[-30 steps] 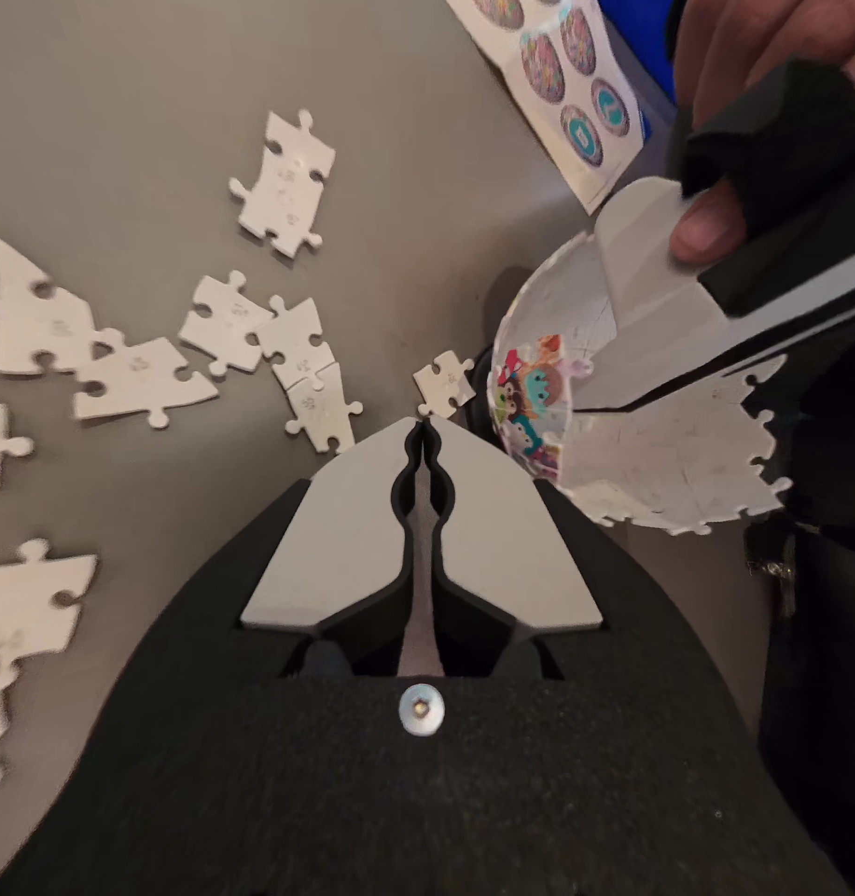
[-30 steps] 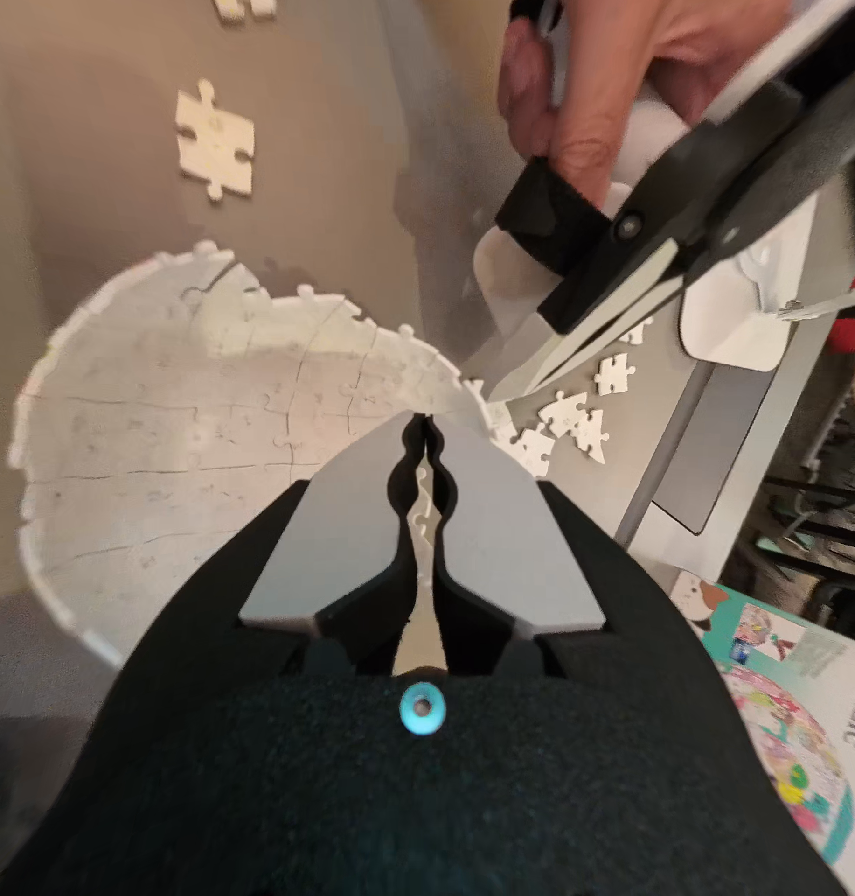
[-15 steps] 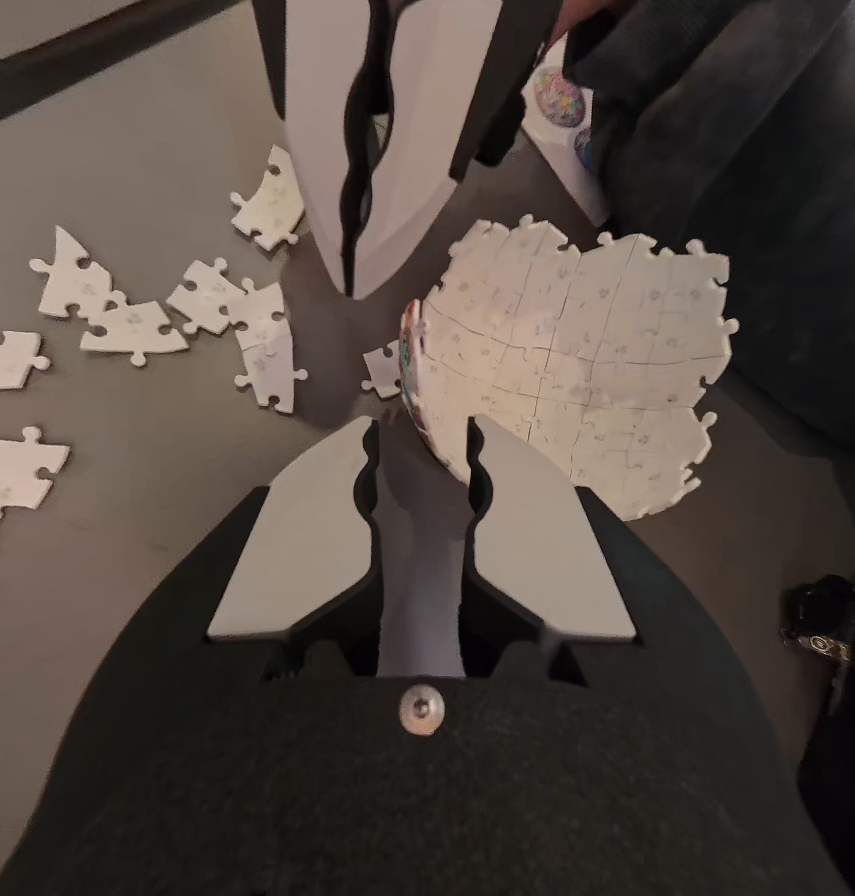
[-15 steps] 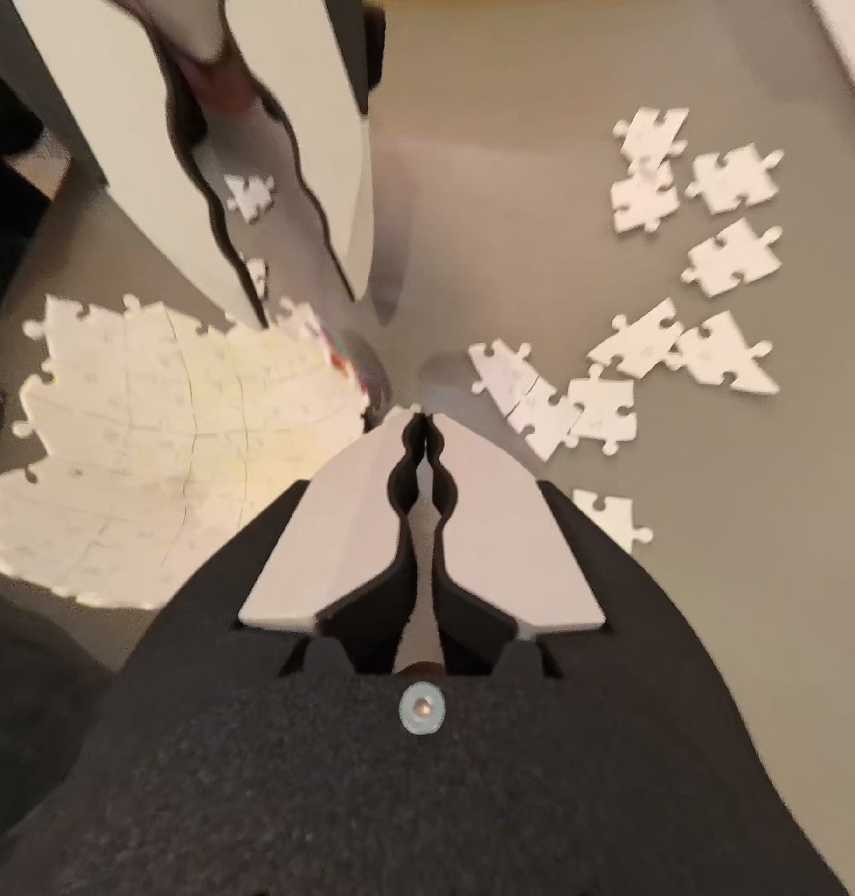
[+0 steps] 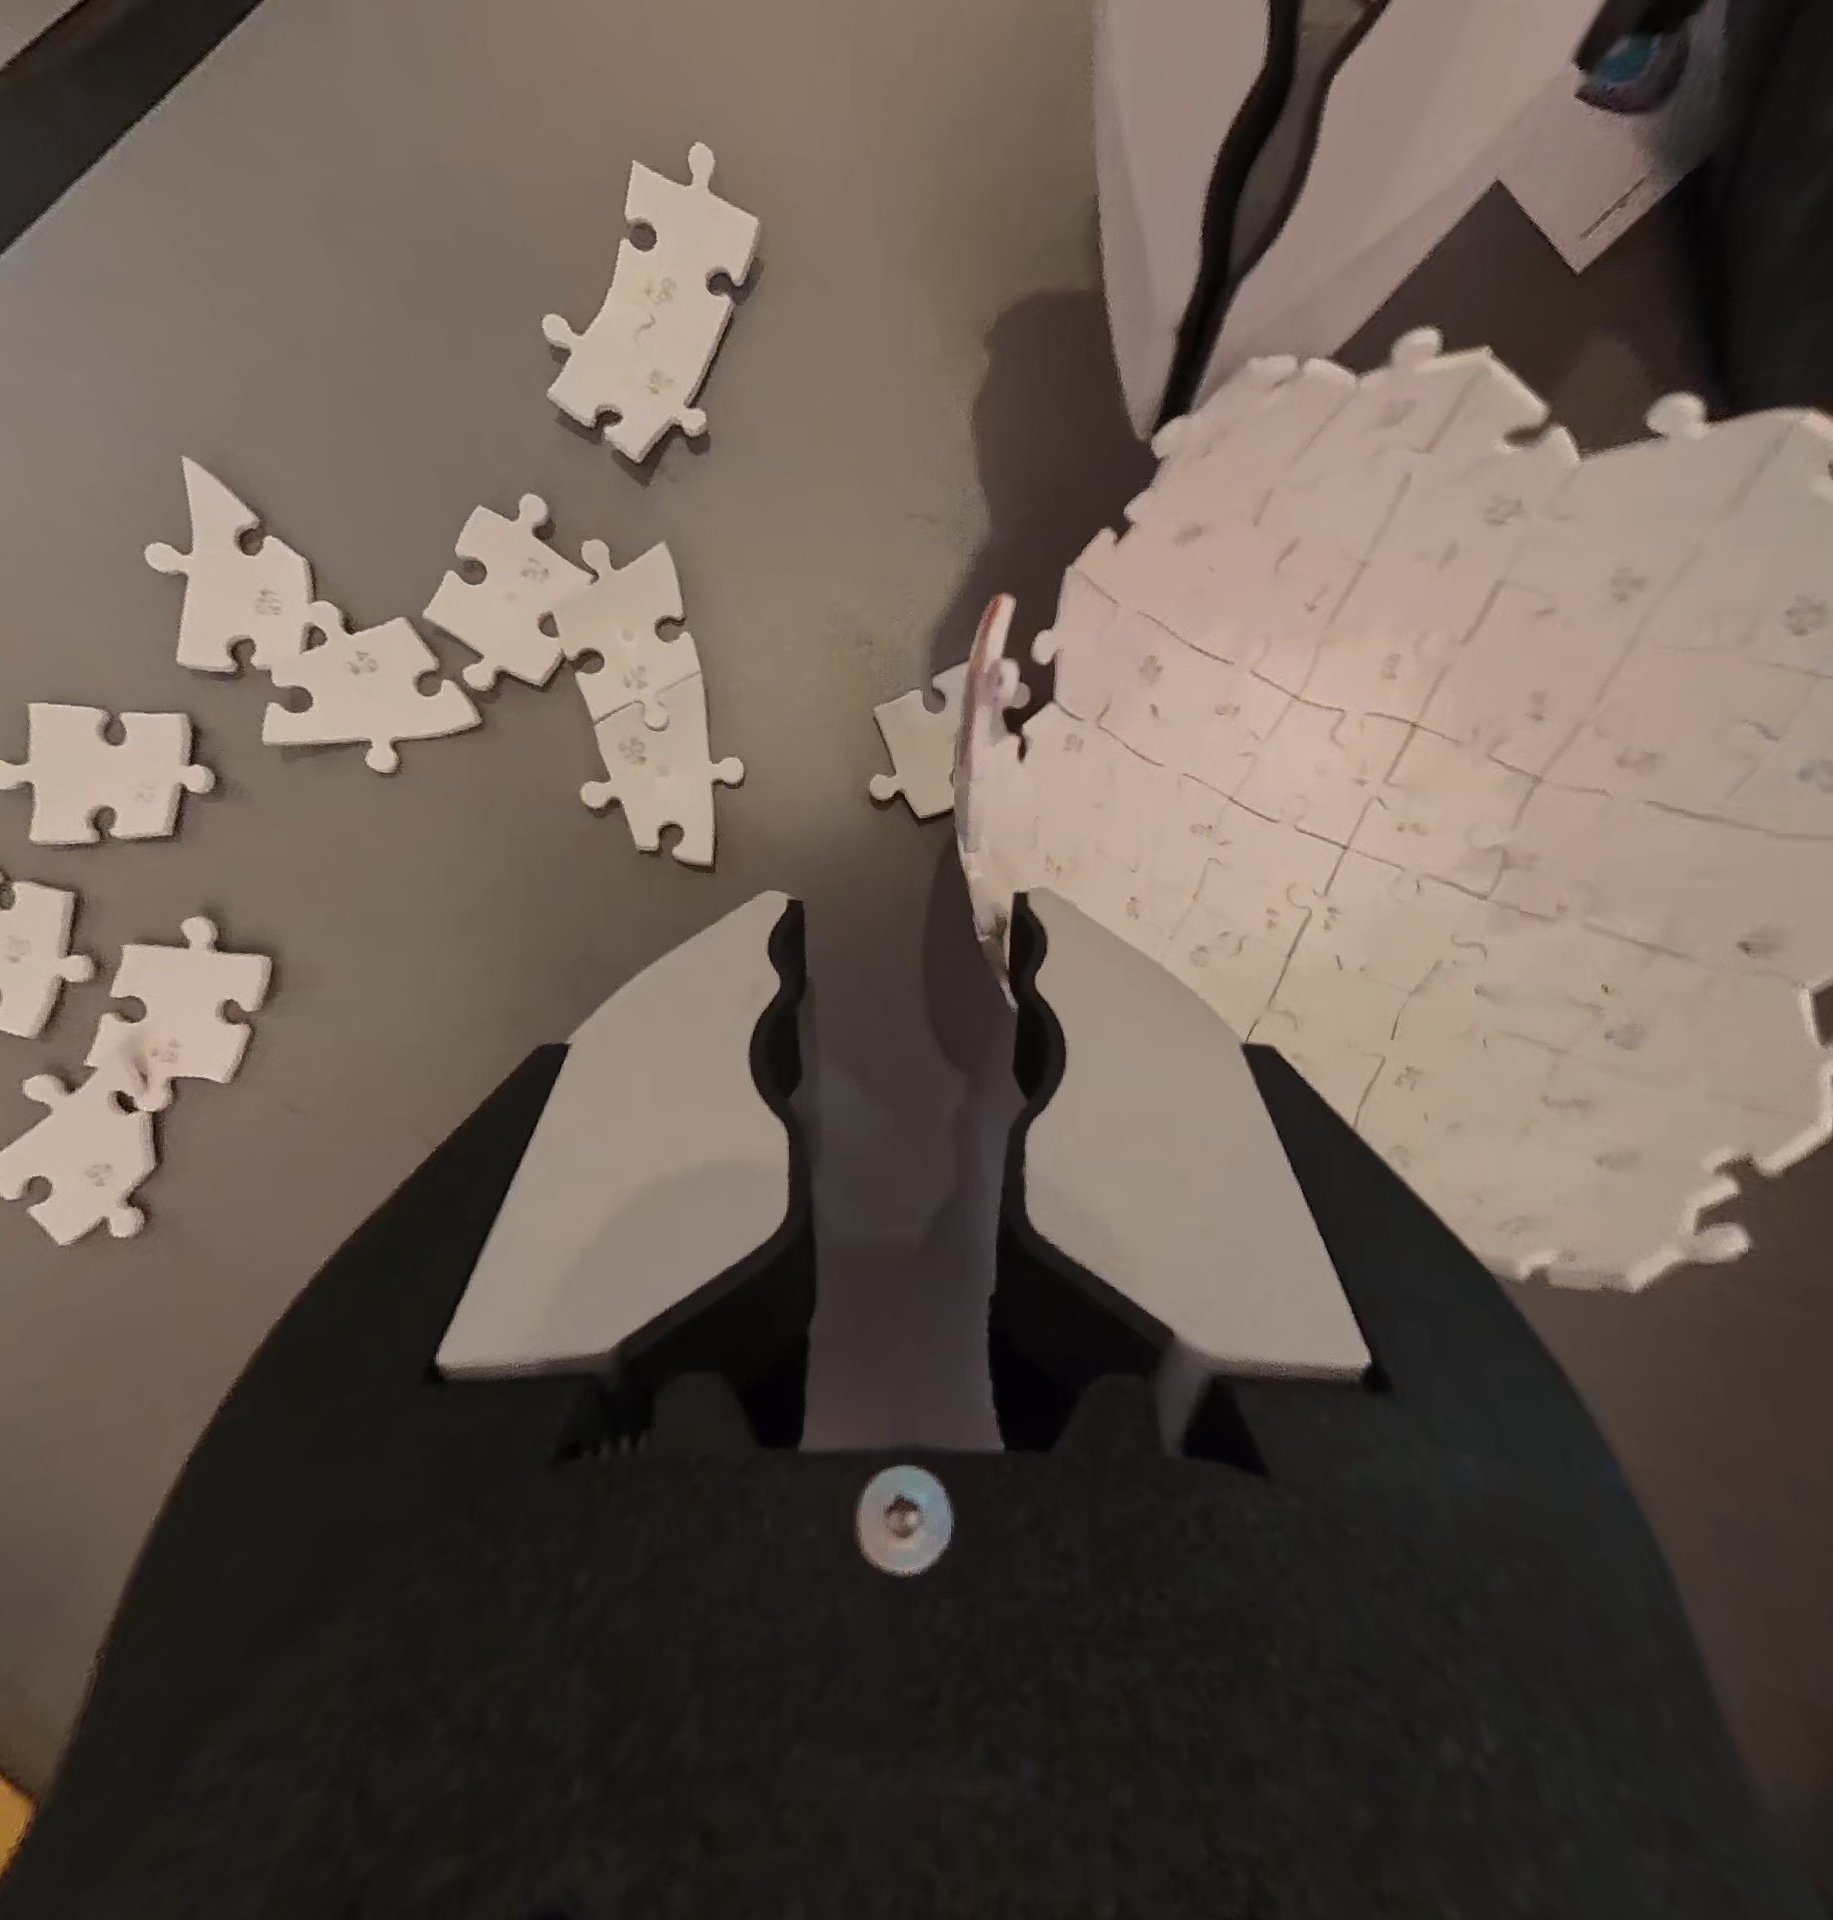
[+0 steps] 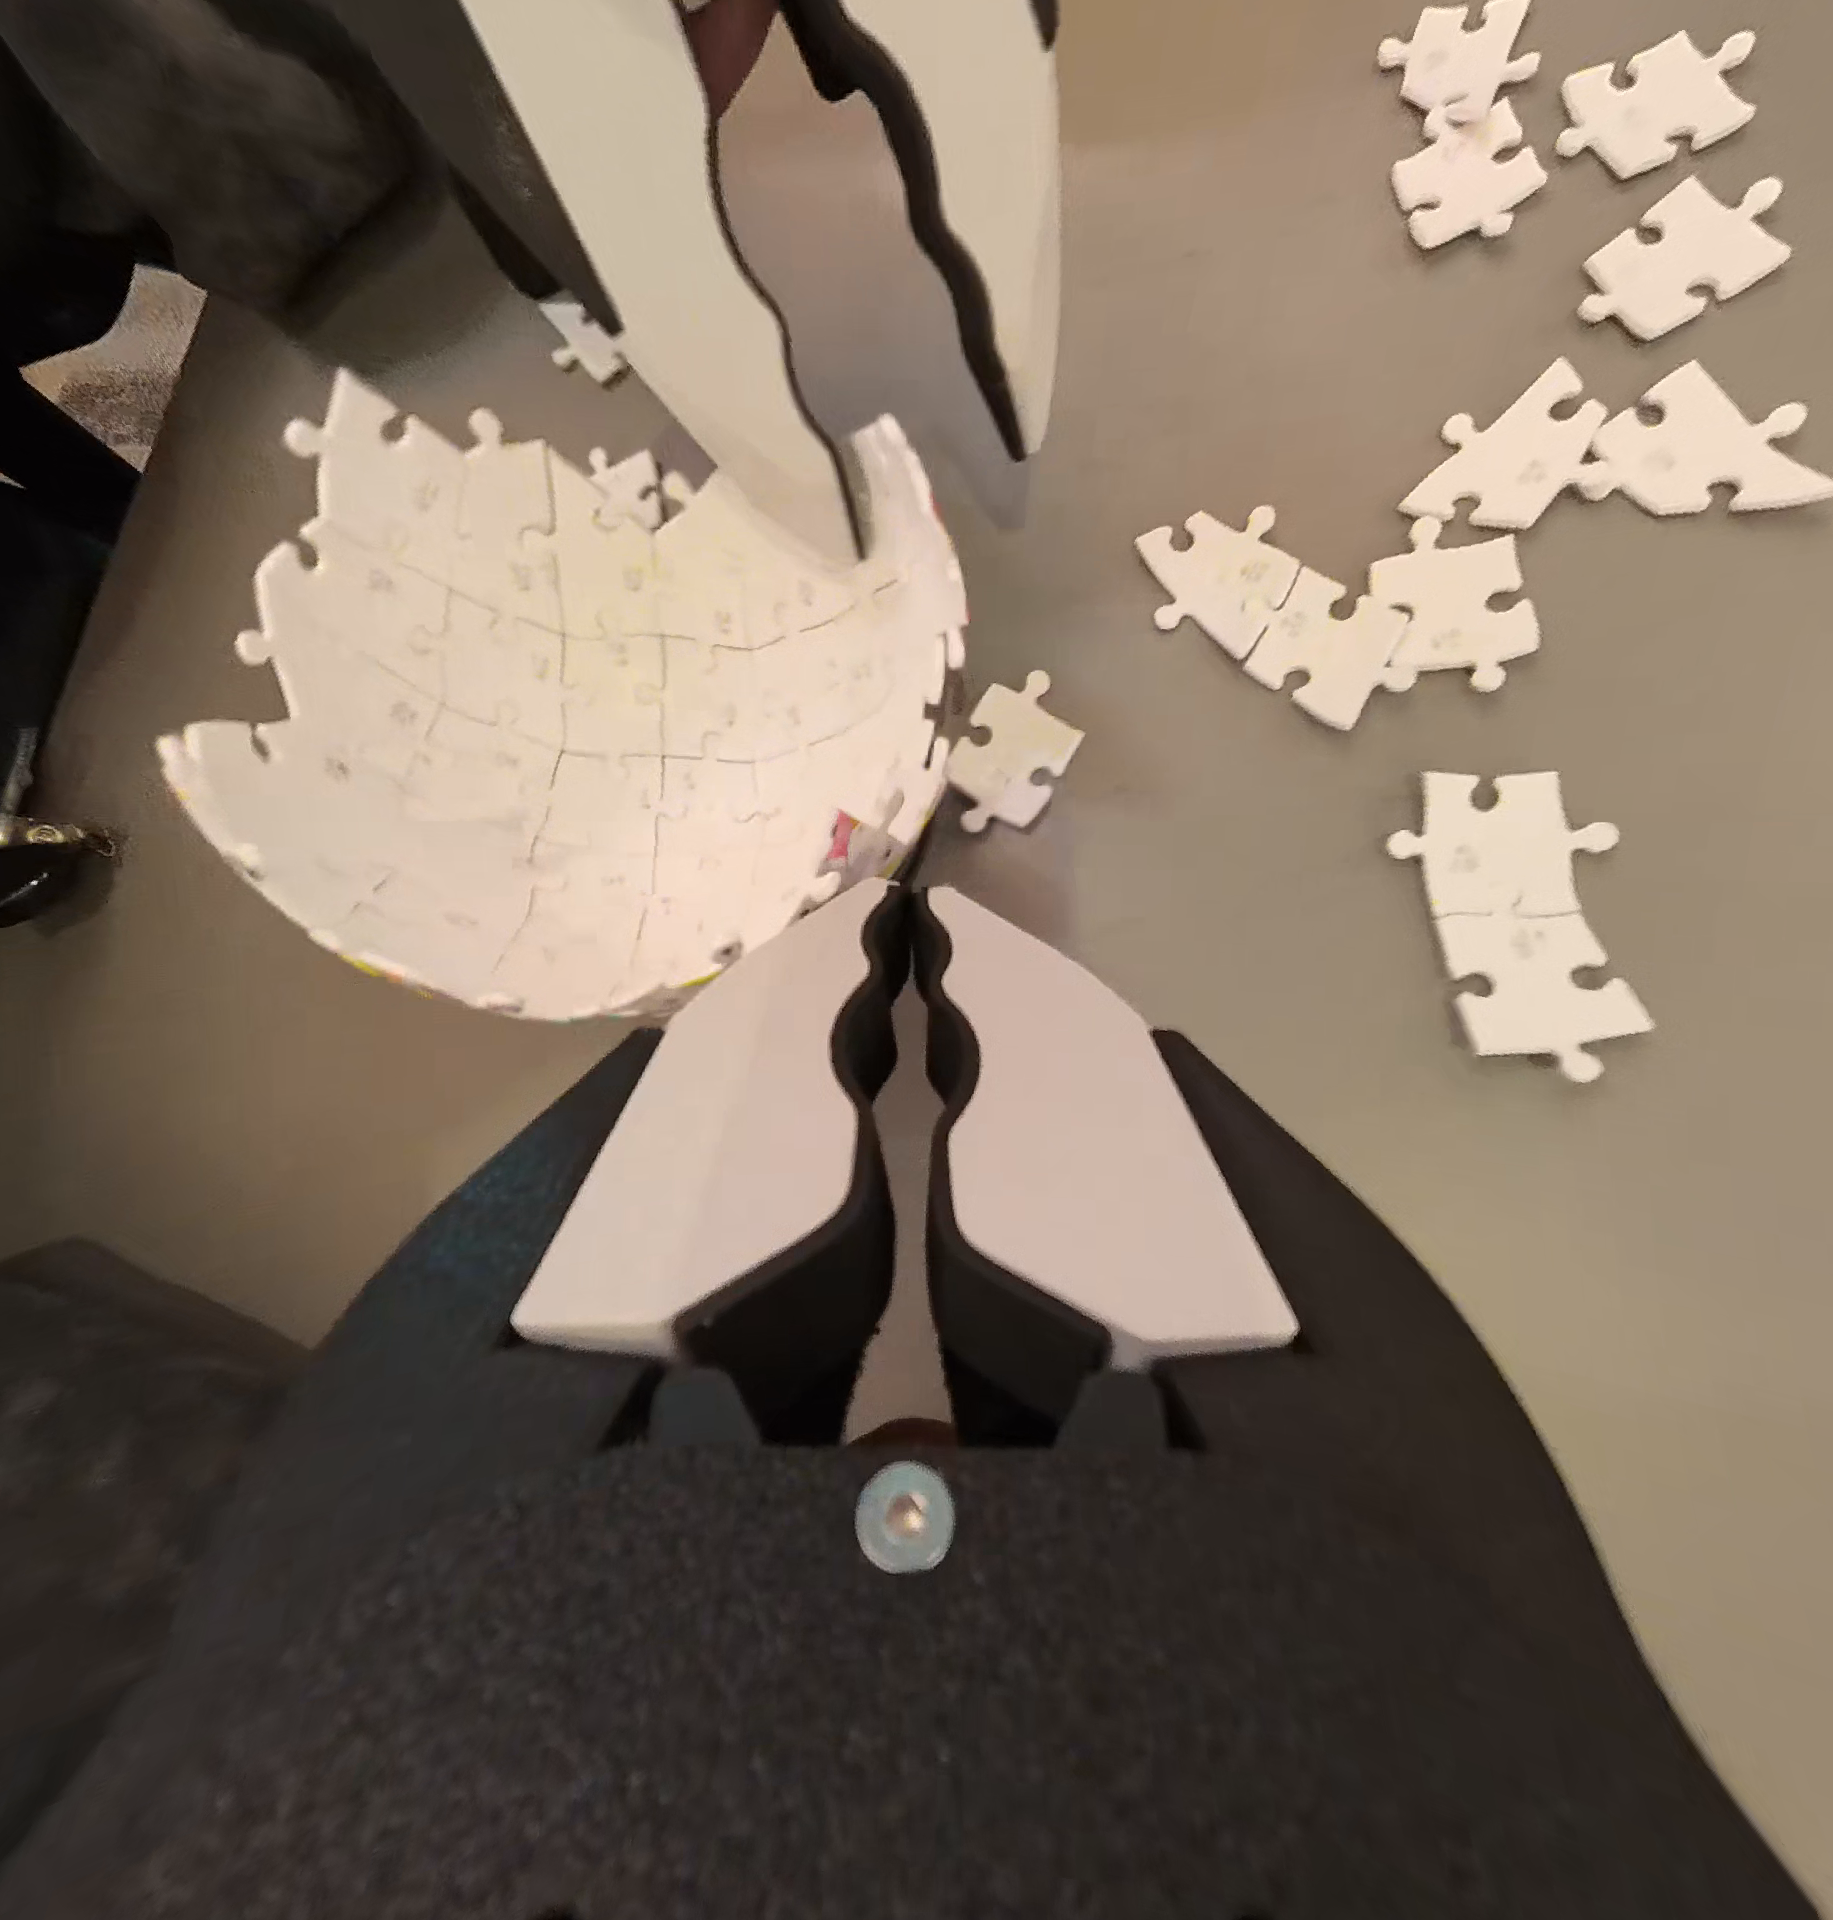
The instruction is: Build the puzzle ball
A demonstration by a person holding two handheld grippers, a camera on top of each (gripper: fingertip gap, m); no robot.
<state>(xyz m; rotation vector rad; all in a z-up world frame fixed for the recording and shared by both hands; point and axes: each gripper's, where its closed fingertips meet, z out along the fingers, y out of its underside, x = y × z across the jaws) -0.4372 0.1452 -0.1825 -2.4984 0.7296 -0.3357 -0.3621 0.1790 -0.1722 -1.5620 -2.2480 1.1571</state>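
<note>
Puzzle ball roughly half built, many pieces left to fit.

I have the half-shell (image 5: 1463, 831) resting on the grey surface (image 5: 372, 260). My left tool (image 5: 907, 935) is spread open astride its rim, gripping nothing yet; my right tool (image 6: 907, 899) is closed and seemingly empty, tips at the shell's edge. About a dozen loose pieces (image 6: 1327, 623) lie scattered beside it, some pre-joined.

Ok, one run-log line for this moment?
left hand-held gripper: open at white half-built puzzle shell rim | right hand-held gripper: shut, empty | loose white pieces: grey table
</note>
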